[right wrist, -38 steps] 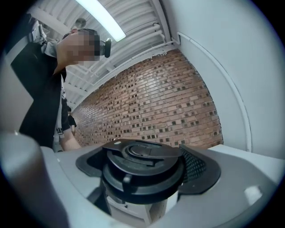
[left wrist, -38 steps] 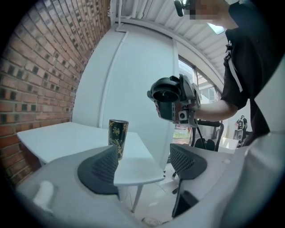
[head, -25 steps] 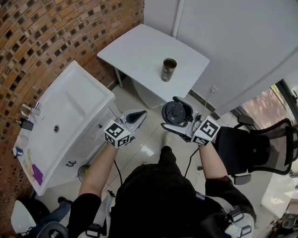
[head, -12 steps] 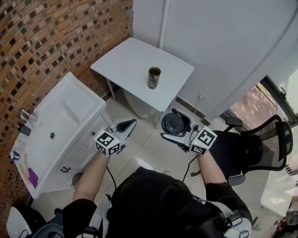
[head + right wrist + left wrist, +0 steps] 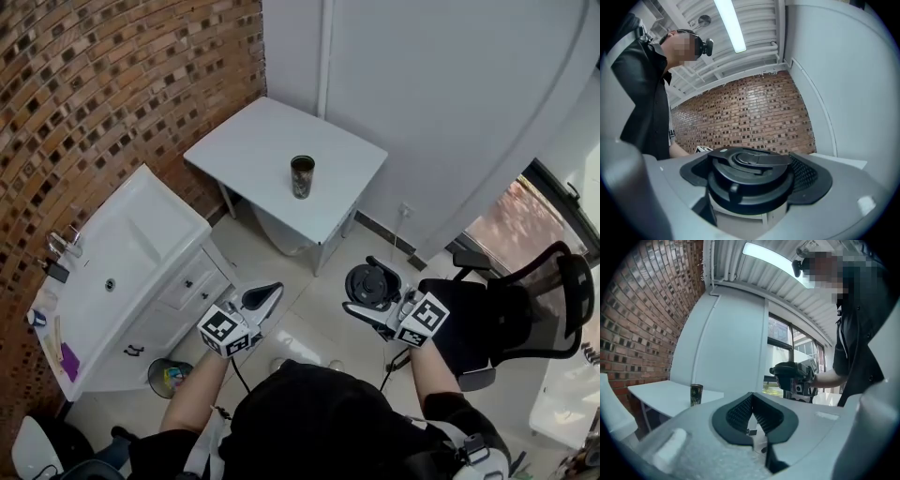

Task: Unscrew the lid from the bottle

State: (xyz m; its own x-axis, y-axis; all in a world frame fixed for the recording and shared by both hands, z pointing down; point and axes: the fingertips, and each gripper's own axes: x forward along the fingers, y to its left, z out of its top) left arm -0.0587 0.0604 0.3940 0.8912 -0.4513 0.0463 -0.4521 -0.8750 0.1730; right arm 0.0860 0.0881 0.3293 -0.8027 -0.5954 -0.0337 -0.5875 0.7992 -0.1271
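Head view: bottle (image 5: 302, 176) stands on the white table (image 5: 253, 141), seemingly capless though small here; left gripper (image 5: 270, 292) and right gripper (image 5: 371, 292) are well apart from it.
Left gripper view: jaws clenched together, nothing between.
Right gripper view: jaws grasp the black lid (image 5: 750, 171).
Progress: unscrewing looks done; the lid only needs setting down.

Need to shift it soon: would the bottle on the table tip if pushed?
Probably tippy: the bottle stands tall and narrow, alone on the smooth table. A low push should slide it; a high one likely topples it. Its lid is off, so any contents could spill.
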